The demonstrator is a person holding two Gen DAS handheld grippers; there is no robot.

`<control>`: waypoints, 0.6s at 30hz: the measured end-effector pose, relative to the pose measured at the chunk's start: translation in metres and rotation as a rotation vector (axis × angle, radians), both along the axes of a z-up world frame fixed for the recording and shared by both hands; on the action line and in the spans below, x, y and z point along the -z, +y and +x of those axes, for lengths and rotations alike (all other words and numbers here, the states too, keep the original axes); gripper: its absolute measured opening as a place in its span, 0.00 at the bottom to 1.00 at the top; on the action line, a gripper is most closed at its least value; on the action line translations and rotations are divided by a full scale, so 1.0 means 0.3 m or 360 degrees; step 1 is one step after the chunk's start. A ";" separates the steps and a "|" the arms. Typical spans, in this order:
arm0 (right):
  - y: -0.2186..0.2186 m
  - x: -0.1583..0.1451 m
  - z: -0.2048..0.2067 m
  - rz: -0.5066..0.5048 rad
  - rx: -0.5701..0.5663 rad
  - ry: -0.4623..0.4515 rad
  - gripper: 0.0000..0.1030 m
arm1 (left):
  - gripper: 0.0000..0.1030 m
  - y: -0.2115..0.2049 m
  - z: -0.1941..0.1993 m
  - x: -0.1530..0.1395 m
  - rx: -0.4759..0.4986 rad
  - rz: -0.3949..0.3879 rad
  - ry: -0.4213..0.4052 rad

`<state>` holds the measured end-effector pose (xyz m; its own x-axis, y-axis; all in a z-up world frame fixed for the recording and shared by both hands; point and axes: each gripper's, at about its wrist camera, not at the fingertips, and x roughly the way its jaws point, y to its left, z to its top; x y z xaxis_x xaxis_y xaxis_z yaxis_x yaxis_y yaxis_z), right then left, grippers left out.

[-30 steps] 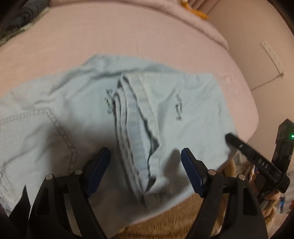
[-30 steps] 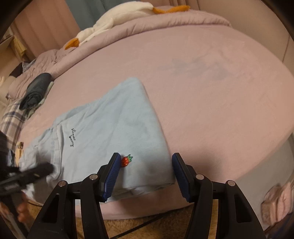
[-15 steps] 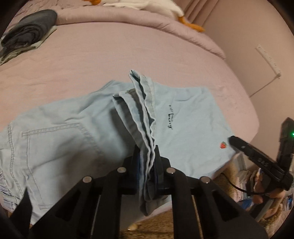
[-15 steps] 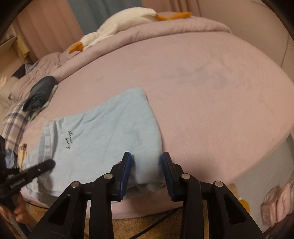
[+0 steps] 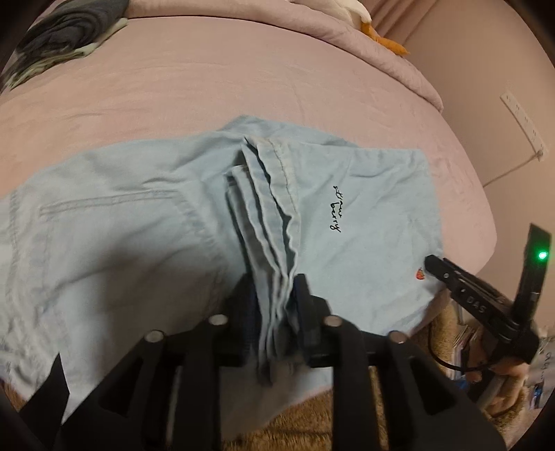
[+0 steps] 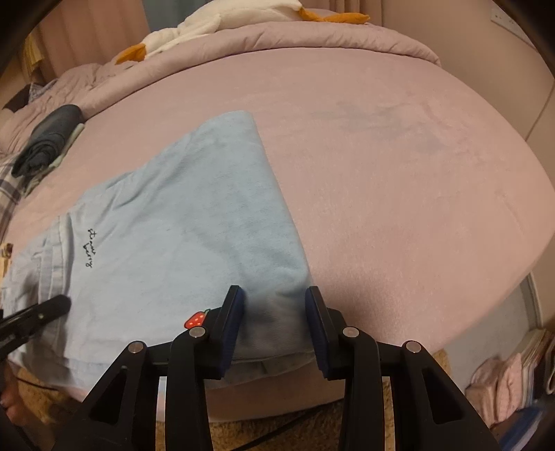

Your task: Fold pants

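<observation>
Light blue pants (image 5: 138, 225) lie partly folded on a pink bed (image 5: 242, 86), near its front edge. My left gripper (image 5: 275, 281) has the stacked leg hems (image 5: 274, 222) bunched between its pads; its jaws are opening a little, but the cloth still fills the gap. In the right wrist view, my right gripper (image 6: 272, 295) is shut on the folded corner of the pants (image 6: 173, 225), just right of a red strawberry patch (image 6: 196, 319). Black script embroidery (image 5: 336, 208) lies between the two grips. The right gripper's tip (image 5: 433, 263) shows beside the strawberry (image 5: 420, 274).
Rolled dark clothing (image 6: 48, 145) sits at the bed's far left. A white plush goose (image 6: 225, 20) rests on the bunched quilt (image 6: 347, 38) at the back. A brown rug (image 5: 312, 416) lies under the bed edge, with bags and books (image 6: 503, 381) on the floor at right.
Both grippers went from wide open to closed on cloth: the left around the stacked hems, the right around the folded corner. The hems now stand bunched up in the left jaws.
</observation>
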<state>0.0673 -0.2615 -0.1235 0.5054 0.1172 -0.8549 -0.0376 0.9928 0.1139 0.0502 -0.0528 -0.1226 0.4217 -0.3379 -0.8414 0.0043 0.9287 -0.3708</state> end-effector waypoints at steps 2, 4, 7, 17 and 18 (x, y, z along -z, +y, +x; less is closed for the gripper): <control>0.000 -0.015 -0.001 0.0006 -0.0001 0.0002 0.39 | 0.37 0.044 -0.039 -0.041 -0.0054 -0.0033 -0.0038; 0.006 -0.034 -0.006 0.0018 -0.0009 -0.0022 0.60 | 0.63 0.111 -0.094 -0.089 -0.0152 -0.0052 -0.0105; 0.012 -0.091 -0.026 -0.0029 -0.0006 -0.0137 0.66 | 0.83 0.239 -0.184 -0.145 -0.0416 -0.0040 -0.0187; 0.147 -0.178 -0.021 -0.0011 -0.0219 -0.0250 0.66 | 0.84 0.575 -0.387 0.009 -0.1122 -0.0247 0.0018; 0.165 -0.181 -0.018 0.0006 -0.0250 -0.0250 0.66 | 0.84 0.568 -0.380 0.025 -0.1100 -0.0294 0.0019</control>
